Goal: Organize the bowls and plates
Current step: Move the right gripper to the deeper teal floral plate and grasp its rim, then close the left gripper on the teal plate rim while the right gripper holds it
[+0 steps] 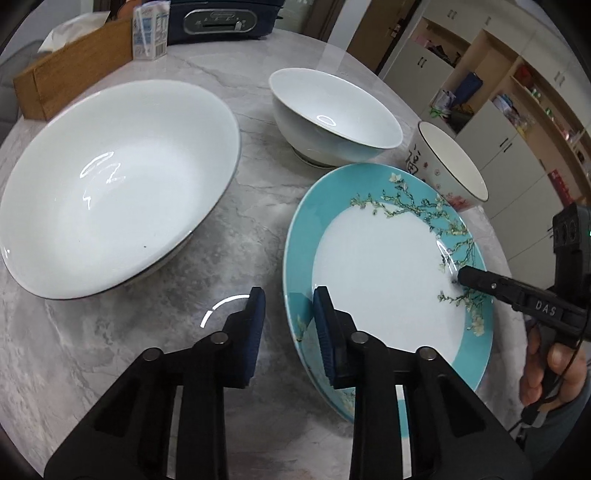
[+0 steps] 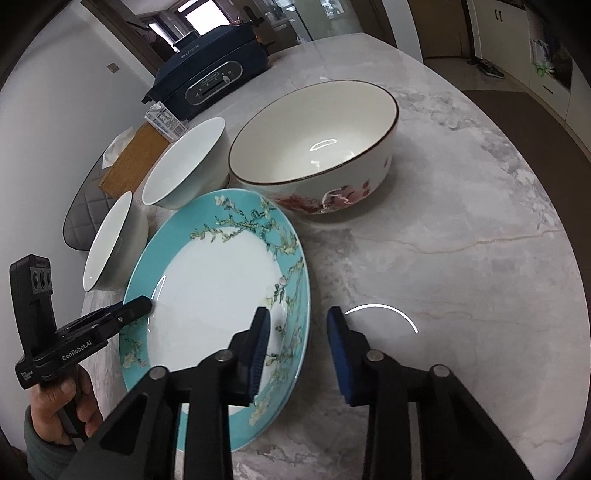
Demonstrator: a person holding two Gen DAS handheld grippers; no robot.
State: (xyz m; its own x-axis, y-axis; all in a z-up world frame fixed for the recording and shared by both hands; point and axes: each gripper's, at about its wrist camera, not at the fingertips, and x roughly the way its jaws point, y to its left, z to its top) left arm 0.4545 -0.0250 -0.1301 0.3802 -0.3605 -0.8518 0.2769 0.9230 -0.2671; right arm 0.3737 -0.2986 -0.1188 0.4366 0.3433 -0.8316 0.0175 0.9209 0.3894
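Note:
A teal-rimmed plate with blossom branches (image 1: pixel 388 288) (image 2: pixel 210 288) lies on the marble table. My left gripper (image 1: pixel 290 325) straddles its left rim, one pad over the plate and one outside, with a gap showing on each side. My right gripper (image 2: pixel 301 339) straddles the opposite rim the same way, and no pad visibly presses. Each gripper also shows in the other's view: the left gripper (image 2: pixel 142 306) and the right gripper (image 1: pixel 463 276). A wide white bowl (image 1: pixel 122 184) (image 2: pixel 107 254), a smaller white bowl (image 1: pixel 332 114) (image 2: pixel 184 162) and a red-flowered bowl (image 1: pixel 450 166) (image 2: pixel 314 147) stand around the plate.
A wooden tissue box (image 1: pixel 74 74), a small carton (image 1: pixel 149 33) and a dark blue appliance (image 2: pixel 210 74) stand at the table's far side. Bare marble (image 2: pixel 461 240) stretches right of the plate. A grey chair (image 2: pixel 85 206) and cabinets (image 1: pixel 491 147) lie beyond the table's edge.

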